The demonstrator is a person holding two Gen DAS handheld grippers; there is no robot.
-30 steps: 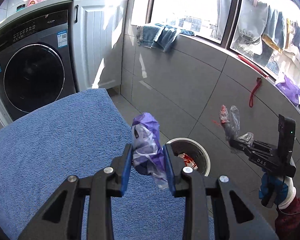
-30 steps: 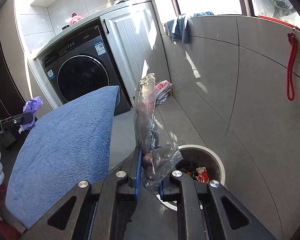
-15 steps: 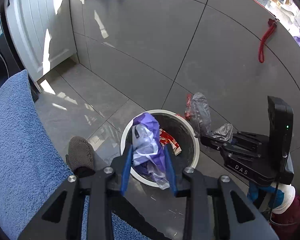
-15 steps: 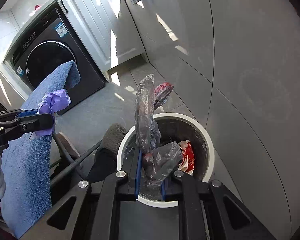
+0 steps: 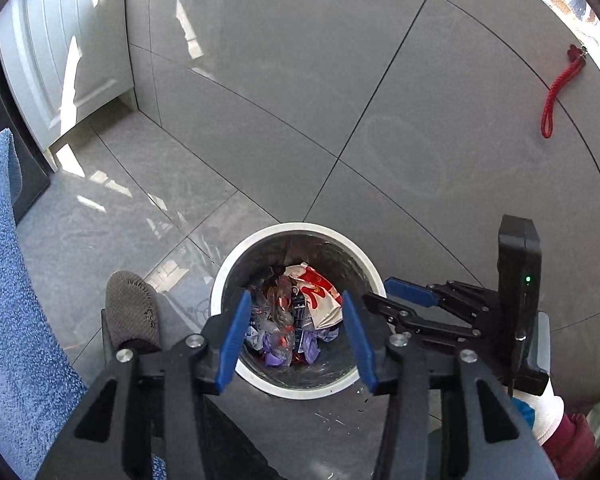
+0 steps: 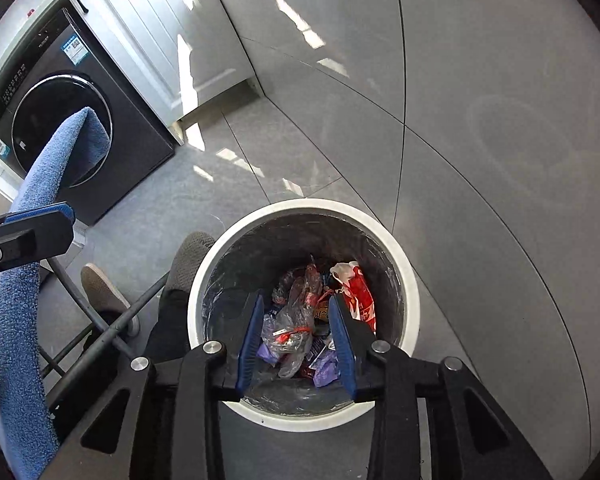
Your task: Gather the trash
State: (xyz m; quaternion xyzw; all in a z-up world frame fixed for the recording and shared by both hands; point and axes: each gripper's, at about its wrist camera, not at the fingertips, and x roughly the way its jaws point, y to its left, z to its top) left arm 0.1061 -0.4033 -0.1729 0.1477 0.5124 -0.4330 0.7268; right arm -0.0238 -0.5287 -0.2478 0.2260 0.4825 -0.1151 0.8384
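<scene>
**White-rimmed bin holds the wrappers, both grippers spread above it**

White plastic rings the round trash bin (image 5: 236,264) that stands on the grey tiled floor (image 5: 112,216), close to the grey tiled wall (image 5: 300,60). You hold your left gripper (image 5: 294,342) over its mouth with the blue-padded jaws apart and nothing between them. Your right gripper (image 6: 296,338) hangs over the same opening, jaws likewise apart and empty; in the left wrist view it reaches in from the right, its blue fingertips (image 5: 410,292) just above the bin's rim.

The trash lies at the bottom of the bin: crumpled purple wrapper (image 5: 274,350), clear plastic bag (image 6: 290,316) with red marks, and a red-and-white packet (image 5: 316,292) leaning toward the far wall.

Your grey shoe (image 5: 132,312) is planted just beside the bin on its left. A blue towel (image 5: 8,300) drapes over a surface at the left edge. A dark front-loading washing machine (image 6: 60,120) sits farther back beside a white cabinet (image 6: 160,40). A red cord (image 5: 556,92) hangs on the wall at upper right.
</scene>
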